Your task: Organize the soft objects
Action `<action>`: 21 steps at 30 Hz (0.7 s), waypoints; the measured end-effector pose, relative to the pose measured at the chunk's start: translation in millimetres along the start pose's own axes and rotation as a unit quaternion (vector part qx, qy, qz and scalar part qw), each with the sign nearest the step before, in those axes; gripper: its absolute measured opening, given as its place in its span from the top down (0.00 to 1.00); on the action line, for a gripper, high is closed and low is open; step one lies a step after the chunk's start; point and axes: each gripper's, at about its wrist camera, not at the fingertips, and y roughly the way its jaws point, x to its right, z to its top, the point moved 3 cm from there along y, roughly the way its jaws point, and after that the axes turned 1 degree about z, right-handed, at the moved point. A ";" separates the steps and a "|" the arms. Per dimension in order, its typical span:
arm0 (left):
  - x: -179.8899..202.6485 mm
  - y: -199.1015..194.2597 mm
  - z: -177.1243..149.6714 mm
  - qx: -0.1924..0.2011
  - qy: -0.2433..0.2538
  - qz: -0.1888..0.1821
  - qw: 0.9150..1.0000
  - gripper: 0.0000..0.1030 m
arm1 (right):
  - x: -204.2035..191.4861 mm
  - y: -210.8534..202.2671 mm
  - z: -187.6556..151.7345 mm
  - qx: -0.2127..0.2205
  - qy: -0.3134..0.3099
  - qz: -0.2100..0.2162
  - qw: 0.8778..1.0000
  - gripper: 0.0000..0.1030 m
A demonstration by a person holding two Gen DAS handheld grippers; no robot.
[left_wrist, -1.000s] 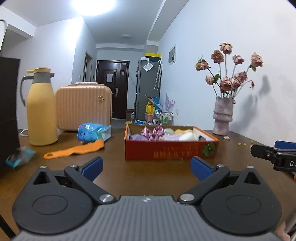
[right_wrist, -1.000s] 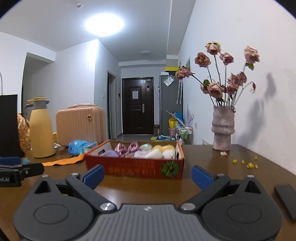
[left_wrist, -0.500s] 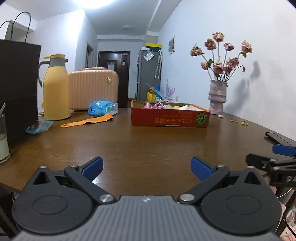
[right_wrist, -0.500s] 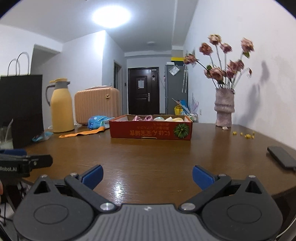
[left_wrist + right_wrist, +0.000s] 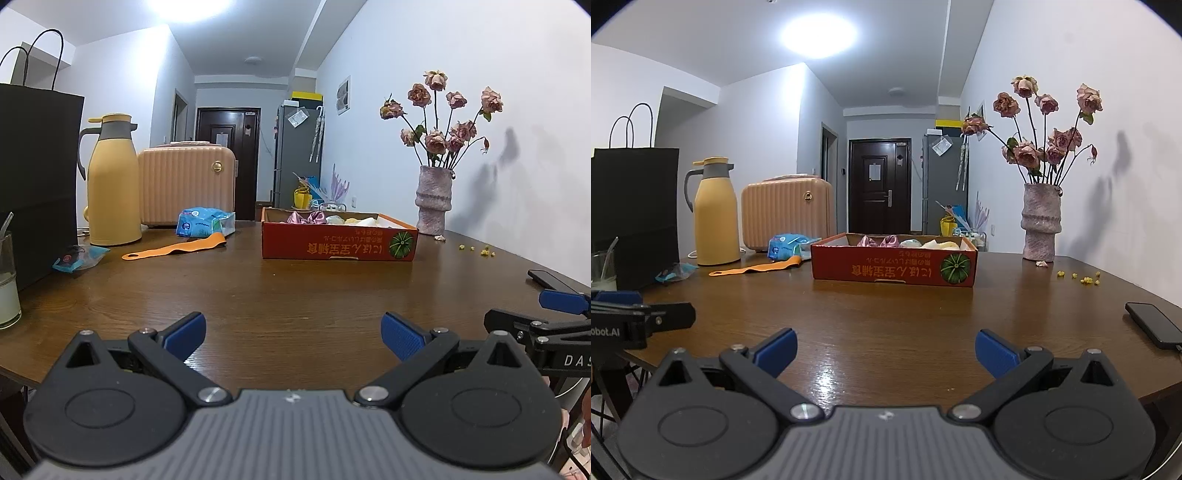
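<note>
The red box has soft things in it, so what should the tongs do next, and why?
Probably nothing more than rest. The soft things already lie inside the red box far across the table, and both the left tongs and right tongs are open and empty near its front edge.

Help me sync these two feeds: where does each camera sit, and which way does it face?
Left wrist: sits on the left tool, low at the table's near edge, facing the red box and the hallway; its own open fingers show, and the right tool juts in at right.
Right wrist: sits on the right tool, facing the same way; its open fingers show, with the left tool's tip at left.
Shared: box, yellow jug, flower vase, phone.
</note>
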 end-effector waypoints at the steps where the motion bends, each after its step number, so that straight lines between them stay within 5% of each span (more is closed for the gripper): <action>1: -0.1 0.4 0.2 0.000 0.000 0.000 1.000 0.00 | -0.3 0.4 0.0 0.000 0.000 0.000 1.000 0.00; 21: 1.3 0.9 -0.3 -0.002 0.001 -0.002 1.000 0.00 | 0.8 1.0 -2.6 -0.002 0.005 -0.001 1.000 0.00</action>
